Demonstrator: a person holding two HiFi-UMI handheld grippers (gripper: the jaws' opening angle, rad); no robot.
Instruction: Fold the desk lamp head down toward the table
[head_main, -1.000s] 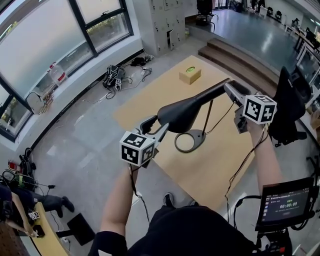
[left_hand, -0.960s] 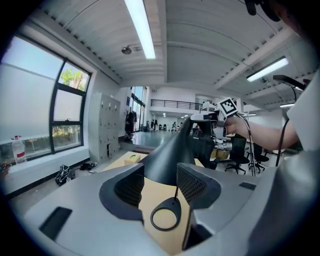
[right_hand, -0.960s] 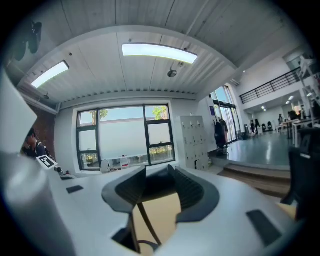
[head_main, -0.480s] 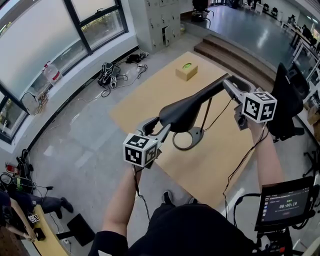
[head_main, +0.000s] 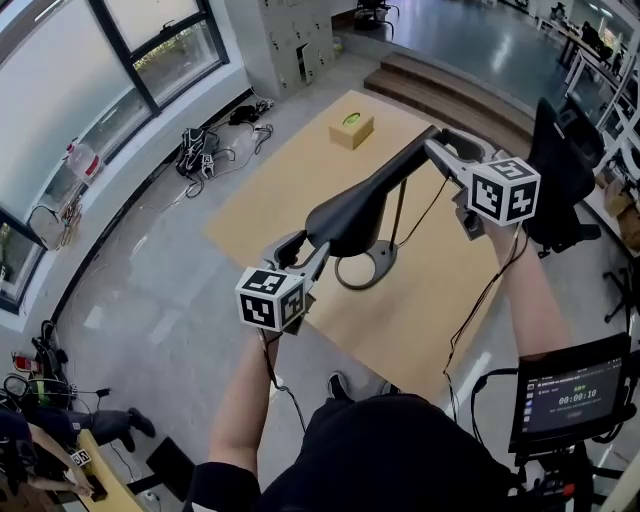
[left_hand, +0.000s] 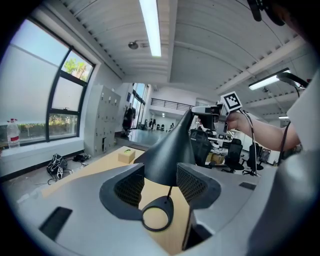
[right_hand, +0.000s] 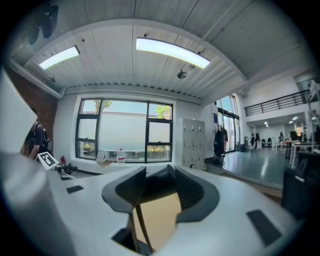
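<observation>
Gripping the black cone-shaped desk lamp head (head_main: 352, 212) at both ends. Closed with the left gripper (head_main: 303, 250) on the wide end of the cone, both dark mesh pads pressing on its sides. Closed with the right gripper (head_main: 441, 150) on the narrow back end, close to the joint with the thin black stem (head_main: 398, 210).

Held up in the air above the light brown wooden table (head_main: 440, 310), apart from it. Sloping, with the wide end lower and toward the near left edge, the narrow end higher and toward the right edge. Under it, about midway between the table's left and right edges, a black ring-shaped base (head_main: 362, 267), flat on the wood. Well apart at the far corner, a small cardboard box (head_main: 351, 130), of no concern here.

Judged as the folding step itself, in hand but not finished: much free space between cone and wood. Calling next for pushing the wide end further down with the left gripper, while keeping the narrow end steady with the right gripper, so as to turn the joint and not the whole lamp. Probably needing slow, even force. Otherwise risking to lift or slide the light base, or to lose the smooth cone from between the pads.
</observation>
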